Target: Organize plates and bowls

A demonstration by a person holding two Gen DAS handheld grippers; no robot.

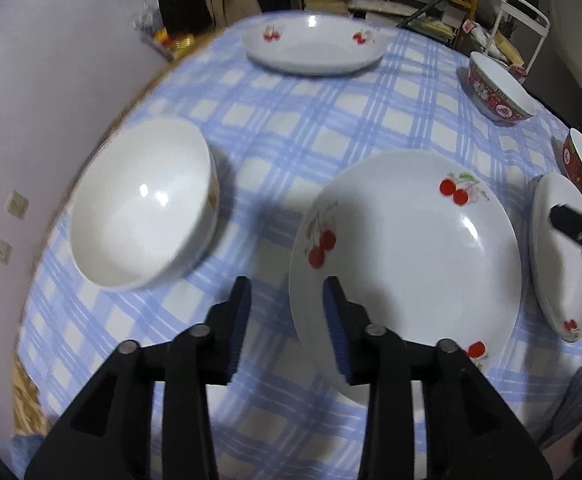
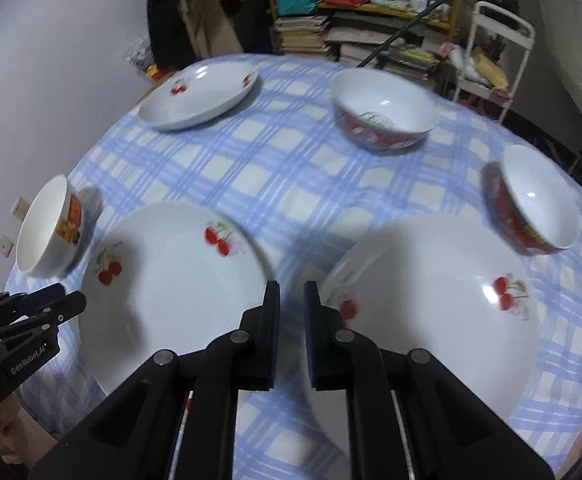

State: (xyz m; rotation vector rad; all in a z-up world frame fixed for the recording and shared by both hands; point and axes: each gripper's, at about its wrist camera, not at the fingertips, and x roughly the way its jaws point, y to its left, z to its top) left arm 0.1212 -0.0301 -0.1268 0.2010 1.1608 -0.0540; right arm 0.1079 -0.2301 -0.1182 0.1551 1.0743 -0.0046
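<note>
Three white cherry-print plates lie on the blue checked cloth: a near plate [image 1: 407, 256] [image 2: 175, 276], one to its right [image 1: 563, 256] [image 2: 431, 312], and a far plate [image 1: 315, 46] [image 2: 199, 94]. A white bowl [image 1: 143, 208] [image 2: 51, 228] with an orange print stands at the left. Two red-patterned bowls [image 2: 383, 108] [image 2: 535, 204] stand at the back right. My left gripper [image 1: 287, 282] [image 2: 71, 296] hangs open above the near plate's left rim, its pads not pressing on it. My right gripper [image 2: 291, 286] [image 1: 557, 214] is shut and empty over the gap between the two near plates.
The round table [image 2: 291, 168] stands close to a pale wall [image 1: 51, 80] on the left. Behind it are shelves of books and bags [image 2: 331, 32] and a white metal frame [image 2: 503, 40]. Cloth shows bare in the table's middle.
</note>
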